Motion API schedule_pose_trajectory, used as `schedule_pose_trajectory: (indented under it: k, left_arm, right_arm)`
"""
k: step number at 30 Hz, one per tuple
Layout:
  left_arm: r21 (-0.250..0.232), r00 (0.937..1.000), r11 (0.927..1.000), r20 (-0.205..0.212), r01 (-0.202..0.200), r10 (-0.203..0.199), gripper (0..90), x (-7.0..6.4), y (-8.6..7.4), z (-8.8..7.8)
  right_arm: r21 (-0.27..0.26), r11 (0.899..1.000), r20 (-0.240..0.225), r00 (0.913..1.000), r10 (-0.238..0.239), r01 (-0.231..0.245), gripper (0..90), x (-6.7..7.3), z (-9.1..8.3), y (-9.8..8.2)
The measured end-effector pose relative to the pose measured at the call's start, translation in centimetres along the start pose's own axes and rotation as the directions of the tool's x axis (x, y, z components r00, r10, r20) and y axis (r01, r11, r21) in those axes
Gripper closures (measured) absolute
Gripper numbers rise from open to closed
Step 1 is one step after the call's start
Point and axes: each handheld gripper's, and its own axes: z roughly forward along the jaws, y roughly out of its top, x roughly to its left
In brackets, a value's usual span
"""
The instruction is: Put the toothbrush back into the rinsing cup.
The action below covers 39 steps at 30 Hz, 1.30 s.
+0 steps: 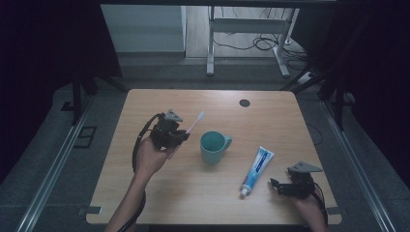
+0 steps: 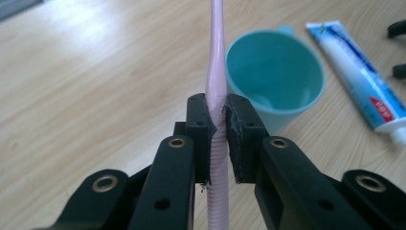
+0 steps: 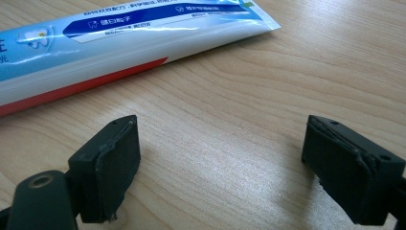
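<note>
A pink toothbrush (image 1: 195,123) (image 2: 215,72) is clamped by its handle in my left gripper (image 1: 175,137) (image 2: 219,125), held above the wooden table (image 1: 159,188) just left of a teal mug (image 1: 213,146) (image 2: 275,76). Its bristle head points up and to the right toward the mug. A blue and white toothpaste tube (image 1: 256,170) (image 3: 119,33) (image 2: 359,72) lies flat to the right of the mug, cap toward me. My right gripper (image 1: 276,186) (image 3: 220,167) rests low on the table beside the tube's cap end, jaws wide apart with bare wood between them.
A dark round cable hole (image 1: 244,103) sits near the table's far edge. Beyond the table are a white desk frame (image 1: 211,43) and loose cables on the floor. Metal rails (image 1: 53,169) run along both sides of the table.
</note>
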Motion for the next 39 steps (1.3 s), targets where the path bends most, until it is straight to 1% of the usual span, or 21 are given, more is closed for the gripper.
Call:
schedule_pose_trajectory:
  k: [3,4,6,12,14,15,17,20,25,32,39]
  left_arm:
    - [-0.031,0.9999,0.9994,0.008,-0.013,0.013,80.4,-0.4,0.7,-0.1]
    - [-0.041,0.9999,0.9991,0.012,-0.011,0.012,80.5,-0.5,0.9,-0.2]
    - [-0.059,0.9995,0.9980,0.019,-0.023,0.025,80.5,-0.8,1.3,-0.1]
    - [-0.105,0.9981,0.9937,0.043,-0.040,0.045,82.8,-1.5,2.7,0.1]
    - [-0.111,0.9977,0.9927,0.044,-0.047,0.052,83.6,-1.7,3.1,0.3]
    - [-0.113,0.9976,0.9927,0.051,-0.041,0.047,83.8,-1.8,3.2,0.4]
    - [-0.105,0.9967,0.9936,0.065,-0.042,0.049,84.2,-1.9,3.4,0.8]
    - [-0.091,0.9967,0.9947,0.060,-0.049,0.054,84.4,-2.3,3.5,1.3]
    - [-0.108,0.9960,0.9936,0.079,-0.033,0.041,84.4,-2.2,3.7,1.7]
    - [-0.123,0.9961,0.9917,0.075,-0.037,0.046,84.4,-2.5,4.9,2.5]
    - [-0.133,0.9958,0.9904,0.078,-0.037,0.048,84.4,-2.8,5.9,4.0]
  right_arm:
    - [-0.001,1.000,0.000,1.0000,-0.002,0.002,12.8,0.0,0.0,0.0]
    - [-0.002,1.000,-0.001,1.0000,-0.002,0.002,12.8,0.0,0.0,0.0]
    - [-0.002,1.000,0.000,1.0000,-0.002,0.002,12.8,0.0,0.0,0.0]
    - [-0.002,1.000,-0.001,1.0000,-0.002,0.002,12.8,0.0,0.0,0.0]
    - [-0.002,1.000,0.000,1.0000,-0.003,0.003,12.8,0.0,0.0,0.0]
    - [-0.002,1.000,0.000,1.0000,-0.003,0.003,12.8,0.0,0.0,0.0]
    - [-0.002,1.000,0.000,1.0000,-0.003,0.003,12.8,0.0,0.0,0.0]
    - [-0.002,1.000,0.000,1.0000,-0.003,0.003,12.8,0.0,0.0,0.0]
    - [-0.002,1.000,0.000,1.0000,-0.003,0.003,12.8,0.0,0.0,0.0]
    - [-0.002,1.000,-0.001,1.0000,-0.002,0.002,12.8,0.0,0.0,0.0]
    - [-0.001,1.000,-0.002,1.0000,-0.003,0.003,12.8,0.0,0.0,0.0]
